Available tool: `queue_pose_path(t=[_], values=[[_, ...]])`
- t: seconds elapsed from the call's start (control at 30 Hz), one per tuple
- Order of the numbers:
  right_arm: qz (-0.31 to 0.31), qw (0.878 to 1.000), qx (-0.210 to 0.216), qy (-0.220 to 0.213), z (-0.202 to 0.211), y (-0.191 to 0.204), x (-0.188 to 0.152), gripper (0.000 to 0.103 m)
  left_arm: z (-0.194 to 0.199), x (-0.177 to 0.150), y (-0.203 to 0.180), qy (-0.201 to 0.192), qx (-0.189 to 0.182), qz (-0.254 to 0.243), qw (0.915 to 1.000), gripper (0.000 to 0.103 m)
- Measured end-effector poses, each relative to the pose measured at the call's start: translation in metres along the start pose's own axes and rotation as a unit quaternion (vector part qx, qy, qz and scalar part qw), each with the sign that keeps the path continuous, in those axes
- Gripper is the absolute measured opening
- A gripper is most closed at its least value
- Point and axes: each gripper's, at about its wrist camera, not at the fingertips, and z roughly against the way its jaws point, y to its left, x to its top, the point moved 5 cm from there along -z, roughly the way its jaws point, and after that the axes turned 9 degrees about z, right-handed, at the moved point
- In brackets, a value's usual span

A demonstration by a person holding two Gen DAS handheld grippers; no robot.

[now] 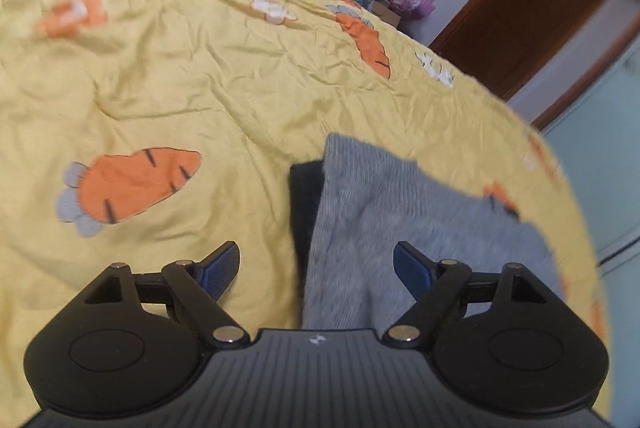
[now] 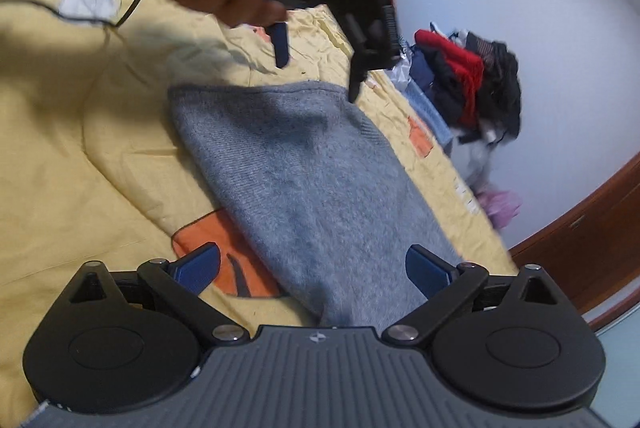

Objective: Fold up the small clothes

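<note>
A grey knitted garment [image 1: 400,220] lies folded flat on a yellow bedspread [image 1: 180,88] printed with carrots, near the bed's right edge. A dark layer [image 1: 304,200] shows along its left side. My left gripper [image 1: 316,264] hovers open over the garment's near left part, with nothing between its blue pads. In the right wrist view the same garment [image 2: 304,164] stretches away from my right gripper [image 2: 312,260], which is wide open above its near end and grips nothing. A hand holds the left gripper [image 2: 318,64] over the garment's far edge.
A heap of dark, red and white clothes [image 2: 468,80] lies past the bed's far end, with a light blue knit [image 2: 428,112] beside it. A purple bag [image 2: 500,204] lies on the floor by a wooden door [image 2: 580,248]. A thin cable [image 2: 40,6] crosses the bedspread.
</note>
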Motion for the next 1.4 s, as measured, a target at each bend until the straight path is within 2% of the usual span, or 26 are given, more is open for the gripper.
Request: queue_pose_path(t=[0.2,0.4,0.47,0.5,0.53,0.57,0.6,0.63,0.7,0.77,0.87,1.07,1.23,1.4], values=[[0.012,0.999,-0.037,-0.014,-0.023,0.001,0.022,0.102,-0.034,0.016,0.001,0.046,-0.057,0.034,0.9967,0.084],[-0.009,0.999,-0.038,-0.018,-0.049,-0.009,0.04,0.101,-0.058,0.033,-0.002,0.052,-0.122,0.066,0.9889,0.085],[-0.01,0.999,-0.038,-0.021,-0.054,-0.01,0.045,0.097,-0.066,0.038,-0.003,0.053,-0.142,0.077,0.9855,0.084],[-0.008,0.999,-0.038,-0.024,-0.055,-0.007,0.046,0.091,-0.069,0.04,-0.005,0.053,-0.147,0.077,0.9847,0.083],[-0.001,0.999,-0.034,-0.026,-0.056,-0.005,0.047,0.08,-0.072,0.041,-0.006,0.051,-0.149,0.078,0.9845,0.074],[0.005,0.999,-0.027,-0.028,-0.056,-0.003,0.048,0.072,-0.074,0.042,-0.008,0.05,-0.141,0.076,0.9859,0.064],[0.008,0.999,-0.021,-0.028,-0.055,0.002,0.05,0.052,-0.078,0.041,-0.009,0.055,-0.125,0.07,0.9881,0.039],[0.007,0.999,-0.014,-0.028,-0.056,0.004,0.05,0.033,-0.081,0.04,-0.009,0.056,-0.108,0.065,0.9904,0.022],[0.004,1.0,0.0,-0.028,-0.055,0.007,0.048,0.015,-0.084,0.039,-0.009,0.055,-0.088,0.065,0.9924,0.015],[0.004,0.999,-0.002,-0.037,-0.051,0.007,0.046,0.014,-0.083,0.039,-0.009,0.051,-0.076,0.068,0.9935,0.012],[-0.009,0.998,-0.006,-0.058,-0.039,-0.001,0.044,0.011,-0.075,0.037,-0.019,0.036,-0.043,0.045,0.9974,0.011],[-0.058,0.994,-0.039,-0.087,-0.007,-0.025,0.027,0.01,-0.046,0.033,-0.065,-0.003,0.016,-0.015,0.9997,0.011],[-0.119,0.987,-0.036,-0.101,0.02,-0.048,0.006,0.01,-0.027,0.029,-0.112,-0.02,0.035,-0.05,0.9979,0.011],[-0.192,0.974,-0.038,-0.111,0.036,-0.078,-0.024,0.01,-0.017,0.019,-0.153,-0.038,0.049,-0.081,0.9948,0.011]])
